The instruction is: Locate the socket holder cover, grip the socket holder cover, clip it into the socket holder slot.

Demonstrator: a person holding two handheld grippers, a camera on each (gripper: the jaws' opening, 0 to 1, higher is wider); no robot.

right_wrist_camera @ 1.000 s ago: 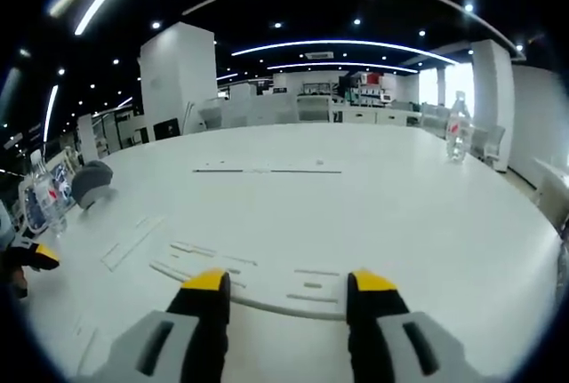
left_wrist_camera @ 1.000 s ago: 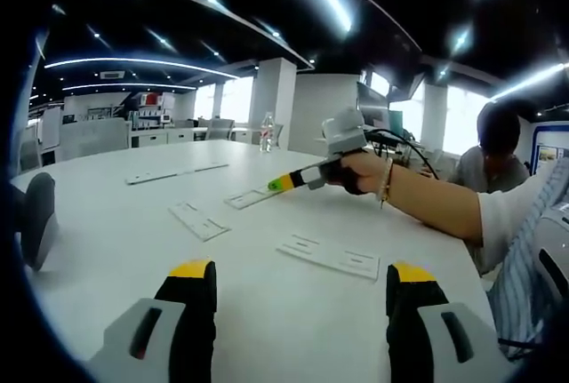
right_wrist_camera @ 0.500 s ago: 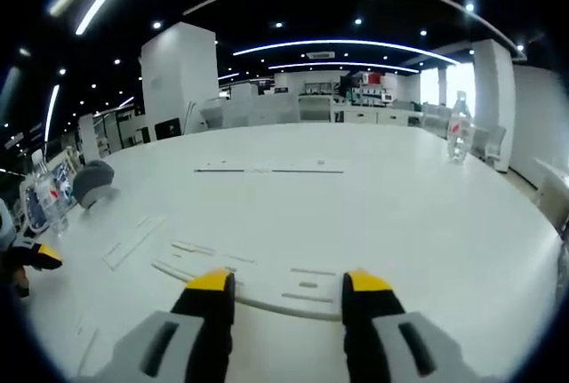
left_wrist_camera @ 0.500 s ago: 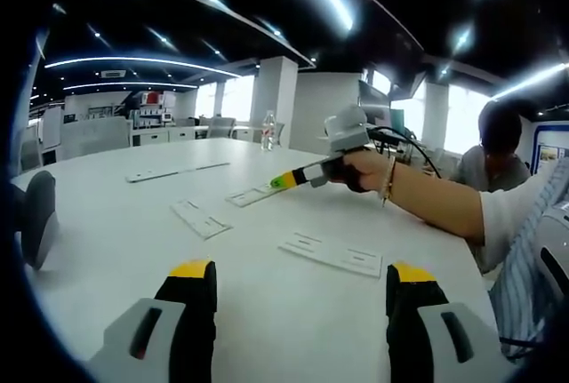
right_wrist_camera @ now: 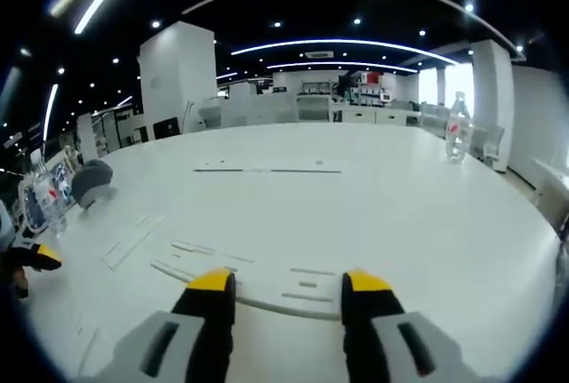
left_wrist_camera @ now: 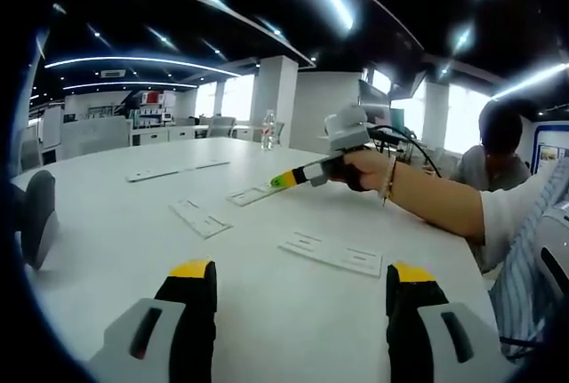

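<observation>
Jaws of the right gripper (right_wrist_camera: 286, 281) stand wide at the near edge of a socket holder cover (right_wrist_camera: 267, 287), so closing on it seemingly comes next.

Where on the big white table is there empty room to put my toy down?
Free: the wide stretch between the water bottle and the long thin strip, and the bare part past that strip. Crowded: right in front of the right claw, where flat white socket holder pieces lie close together.
</observation>
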